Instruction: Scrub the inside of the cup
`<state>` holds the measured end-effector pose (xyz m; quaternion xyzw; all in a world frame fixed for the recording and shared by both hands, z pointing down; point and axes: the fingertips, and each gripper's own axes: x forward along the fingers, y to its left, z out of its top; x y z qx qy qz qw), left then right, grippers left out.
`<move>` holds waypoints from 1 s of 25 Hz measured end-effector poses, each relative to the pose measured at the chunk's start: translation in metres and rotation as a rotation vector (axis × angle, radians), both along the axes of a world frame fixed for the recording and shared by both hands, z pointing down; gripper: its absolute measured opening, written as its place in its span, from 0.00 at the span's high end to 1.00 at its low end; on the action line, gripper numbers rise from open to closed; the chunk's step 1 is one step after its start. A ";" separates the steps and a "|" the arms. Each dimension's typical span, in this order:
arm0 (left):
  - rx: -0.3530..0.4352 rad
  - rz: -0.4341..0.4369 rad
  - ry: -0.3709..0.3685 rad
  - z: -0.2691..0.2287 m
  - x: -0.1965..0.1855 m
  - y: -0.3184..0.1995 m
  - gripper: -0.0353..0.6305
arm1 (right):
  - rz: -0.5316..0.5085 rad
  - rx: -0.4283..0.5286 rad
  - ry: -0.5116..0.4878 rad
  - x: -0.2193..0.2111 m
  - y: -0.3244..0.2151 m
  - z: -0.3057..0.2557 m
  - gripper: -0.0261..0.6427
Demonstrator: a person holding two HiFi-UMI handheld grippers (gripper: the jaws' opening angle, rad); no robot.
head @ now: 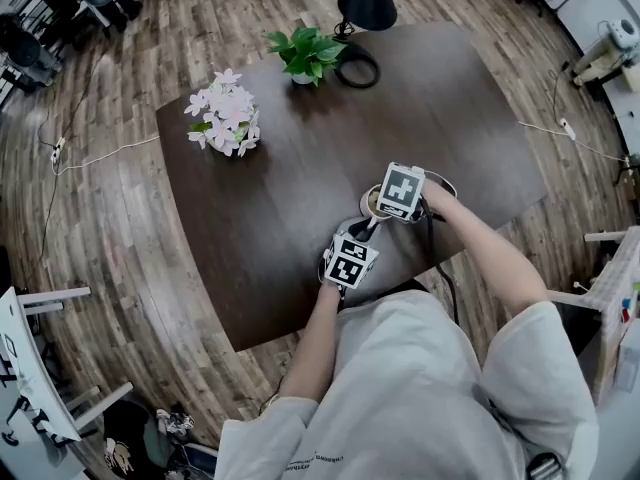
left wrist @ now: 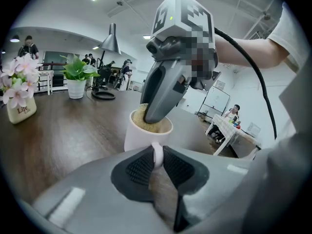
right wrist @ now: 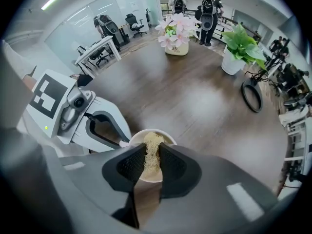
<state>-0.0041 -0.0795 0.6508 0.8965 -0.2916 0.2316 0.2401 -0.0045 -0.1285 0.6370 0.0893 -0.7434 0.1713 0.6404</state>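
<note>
Right gripper holds scrubber down inside cup.

White cup, tan scrubber, dark brown wood-grain table, pink flowers

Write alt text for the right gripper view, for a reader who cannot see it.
The right hand-held gripper pinches a tan scrubber down into a white cup on a dark table. The left hand-held gripper meets the cup from the left; pink flowers and a green plant stand beyond.
</note>
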 end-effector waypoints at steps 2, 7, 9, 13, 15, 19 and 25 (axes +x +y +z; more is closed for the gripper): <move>-0.006 0.005 0.002 -0.001 0.000 0.002 0.85 | 0.010 0.017 0.000 0.001 -0.005 -0.001 0.81; -0.011 0.001 0.013 -0.006 0.003 0.005 0.85 | 0.017 0.042 0.011 0.007 -0.007 -0.004 0.81; -0.018 -0.002 0.001 -0.005 0.001 0.007 0.85 | 0.022 0.045 0.011 0.010 -0.007 -0.006 0.81; -0.023 -0.003 -0.018 -0.007 0.000 0.008 0.85 | 0.038 0.044 -0.006 0.016 -0.006 -0.015 0.81; -0.019 -0.004 -0.018 -0.009 0.001 0.008 0.85 | 0.050 0.046 -0.021 0.019 -0.006 -0.022 0.81; -0.005 -0.011 -0.026 -0.007 -0.001 0.005 0.85 | 0.078 0.059 -0.050 0.024 -0.006 -0.032 0.81; -0.019 -0.023 -0.021 -0.010 -0.001 0.003 0.85 | 0.148 0.087 -0.120 0.037 -0.003 -0.053 0.81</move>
